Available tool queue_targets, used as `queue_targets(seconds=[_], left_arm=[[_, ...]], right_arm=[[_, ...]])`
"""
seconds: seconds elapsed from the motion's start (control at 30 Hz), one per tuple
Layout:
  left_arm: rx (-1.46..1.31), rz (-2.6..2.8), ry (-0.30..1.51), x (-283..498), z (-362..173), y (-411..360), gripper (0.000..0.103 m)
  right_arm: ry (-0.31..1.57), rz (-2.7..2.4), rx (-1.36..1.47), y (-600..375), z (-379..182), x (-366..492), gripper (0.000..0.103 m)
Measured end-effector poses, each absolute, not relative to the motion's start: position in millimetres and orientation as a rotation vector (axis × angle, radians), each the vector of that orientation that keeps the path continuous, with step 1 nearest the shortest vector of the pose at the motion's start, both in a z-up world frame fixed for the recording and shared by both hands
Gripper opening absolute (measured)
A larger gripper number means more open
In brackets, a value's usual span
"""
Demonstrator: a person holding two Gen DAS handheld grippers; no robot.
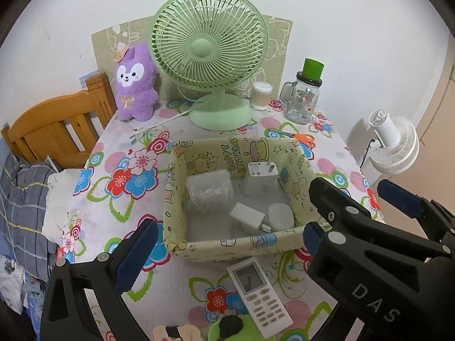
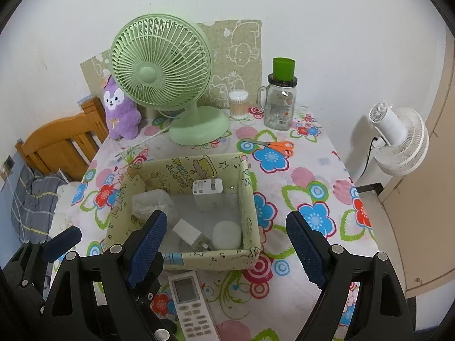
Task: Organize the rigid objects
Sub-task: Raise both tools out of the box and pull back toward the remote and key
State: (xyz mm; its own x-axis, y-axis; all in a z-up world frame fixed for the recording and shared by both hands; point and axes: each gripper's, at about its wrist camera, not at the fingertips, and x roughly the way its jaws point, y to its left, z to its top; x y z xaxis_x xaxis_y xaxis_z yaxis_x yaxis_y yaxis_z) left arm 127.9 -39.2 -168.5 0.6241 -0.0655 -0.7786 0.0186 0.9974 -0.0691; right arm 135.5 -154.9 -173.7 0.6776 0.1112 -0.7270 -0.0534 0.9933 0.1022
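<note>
Both the left gripper (image 1: 227,247) and right gripper (image 2: 227,247) are held spread and empty above the storage box (image 1: 227,245); the remote control (image 1: 260,295) is judged next, needing a lengthwise pinch.

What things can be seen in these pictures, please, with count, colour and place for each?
box: 1, pale yellow, table centre
chargers: 2, white, inside box
round case: 1, white, inside box
clear container: 1, inside box
remote control: 1, white, before box
scissors: 1, orange, behind box
desk fan: 1, green, table rear
plush toy: 1, purple, rear left
glass jar: 1, green cup on top, rear right
left gripper: open
right gripper: open
</note>
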Motion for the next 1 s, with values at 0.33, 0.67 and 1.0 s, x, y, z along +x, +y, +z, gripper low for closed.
queue_targets(seconds=[0.33,0.67,1.0], left_arm=[[-0.053,-0.067,0.862,108.8,-154.2,-37.6,0.103],[-0.041,-0.090,0.831,85.9,-146.0,-31.6,0.103],[-0.017,-0.111,0.824,64.8,-146.3,-25.0,0.103]], right_arm=[[0.779,0.076,0.084,-156.4,-158.4,112.8,0.088],[0.734,0.062,0.094,-153.0,-147.6,84.7,0.088],[0.706,0.030,0.094,-147.0,-146.1,57.3,0.088]])
